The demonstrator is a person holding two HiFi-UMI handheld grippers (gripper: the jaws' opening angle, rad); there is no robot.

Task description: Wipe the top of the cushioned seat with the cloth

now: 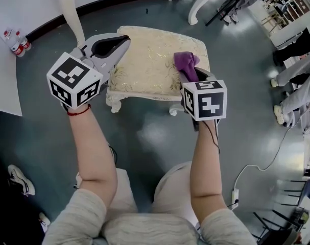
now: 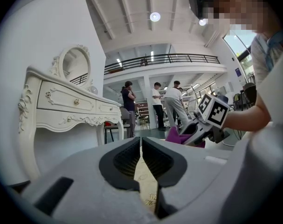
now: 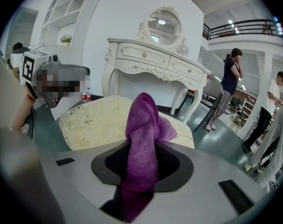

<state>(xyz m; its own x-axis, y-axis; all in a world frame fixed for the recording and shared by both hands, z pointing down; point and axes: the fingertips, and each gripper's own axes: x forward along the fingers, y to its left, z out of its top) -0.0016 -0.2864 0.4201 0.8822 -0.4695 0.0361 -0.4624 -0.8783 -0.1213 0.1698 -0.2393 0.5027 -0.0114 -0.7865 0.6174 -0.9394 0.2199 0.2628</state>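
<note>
The cushioned seat is a cream stool with a floral top and carved white legs, in the middle of the head view. My right gripper is shut on a purple cloth, which bunches up over the seat's right front part; in the right gripper view the purple cloth stands out of the jaws above the seat. My left gripper hangs over the seat's left edge, jaws nearly together with nothing between them. In the left gripper view the seat shows through the narrow slit.
A white dressing table with an oval mirror stands beyond the seat, one leg near my left gripper. Two bottles stand by the wall. Several people stand farther off. A cable and power strip lie on the floor at right.
</note>
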